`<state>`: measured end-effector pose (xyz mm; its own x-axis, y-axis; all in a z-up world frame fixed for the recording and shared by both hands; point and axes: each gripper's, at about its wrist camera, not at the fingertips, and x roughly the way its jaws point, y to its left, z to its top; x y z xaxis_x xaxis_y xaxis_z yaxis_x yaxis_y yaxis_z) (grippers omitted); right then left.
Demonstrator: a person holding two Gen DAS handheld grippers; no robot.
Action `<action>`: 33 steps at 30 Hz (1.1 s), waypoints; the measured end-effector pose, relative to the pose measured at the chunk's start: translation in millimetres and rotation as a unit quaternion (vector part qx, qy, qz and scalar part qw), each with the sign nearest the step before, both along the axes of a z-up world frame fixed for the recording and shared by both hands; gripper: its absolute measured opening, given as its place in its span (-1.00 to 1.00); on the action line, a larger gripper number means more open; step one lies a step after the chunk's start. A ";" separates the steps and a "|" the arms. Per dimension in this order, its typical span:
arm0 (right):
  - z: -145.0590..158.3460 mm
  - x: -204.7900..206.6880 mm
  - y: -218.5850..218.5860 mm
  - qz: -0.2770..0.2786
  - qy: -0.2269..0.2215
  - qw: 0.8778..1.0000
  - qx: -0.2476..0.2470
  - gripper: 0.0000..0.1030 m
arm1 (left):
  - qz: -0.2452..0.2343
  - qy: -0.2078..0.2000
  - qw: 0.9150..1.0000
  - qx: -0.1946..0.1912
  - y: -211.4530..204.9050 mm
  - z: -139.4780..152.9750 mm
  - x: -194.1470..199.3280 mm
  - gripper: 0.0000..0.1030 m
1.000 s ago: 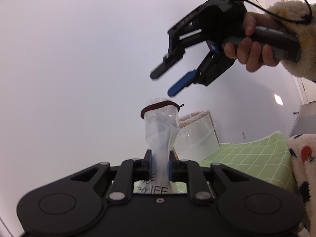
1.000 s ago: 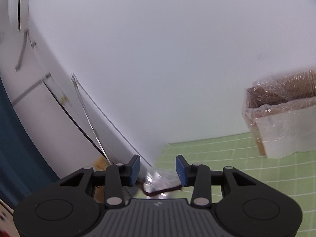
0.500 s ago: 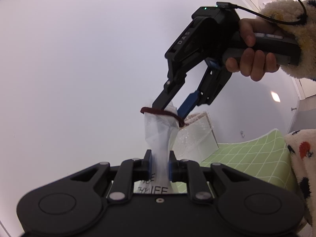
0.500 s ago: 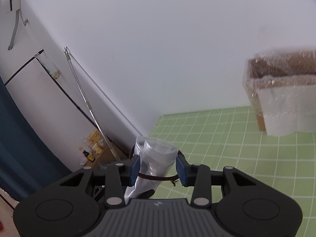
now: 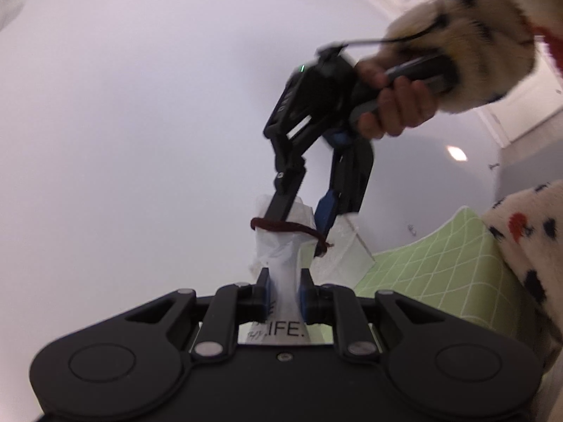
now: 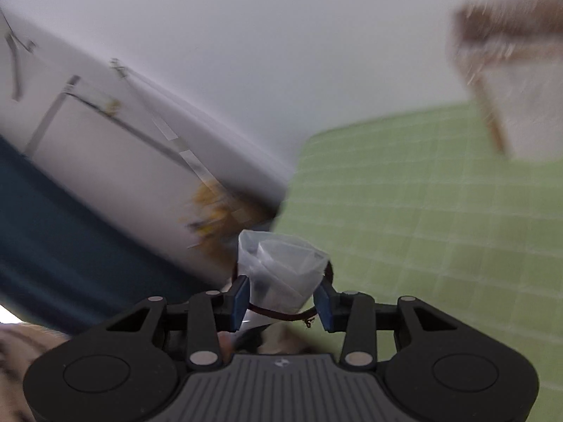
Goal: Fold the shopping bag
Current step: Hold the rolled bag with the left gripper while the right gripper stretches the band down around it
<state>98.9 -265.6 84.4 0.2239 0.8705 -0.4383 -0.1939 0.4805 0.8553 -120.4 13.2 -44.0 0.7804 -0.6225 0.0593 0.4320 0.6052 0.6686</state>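
A rolled white plastic shopping bag (image 5: 281,256) stands up out of my left gripper (image 5: 283,281), which is shut on its lower part. A dark red elastic band (image 5: 281,227) circles the bag near its top. My right gripper (image 5: 297,221) comes down from above with its fingers straddling the bag's top, and the band is stretched around them. In the right wrist view the bag's open end (image 6: 281,263) sits between the blue pads of the right gripper (image 6: 283,299), and the band (image 6: 278,313) runs across just below. The pads do not squeeze the bag.
A green grid mat (image 6: 422,228) covers the table behind the bag and also shows at the right (image 5: 422,274). A plastic-wrapped cardboard box (image 6: 510,70) stands at the mat's far side. A hand (image 5: 387,105) in a fleece sleeve (image 5: 475,35) holds the right gripper. A white wall lies behind.
The right gripper dropped from well above the bag onto its top, and its fingers now sit in the band. The band has slid lower on the bag. The left gripper rolled slightly.
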 end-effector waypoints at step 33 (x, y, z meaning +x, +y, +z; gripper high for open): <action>-3.0 -19.8 16.6 -0.055 -0.038 0.996 0.063 0.09 | 0.041 0.094 0.979 -0.178 -11.0 49.1 31.9 -0.69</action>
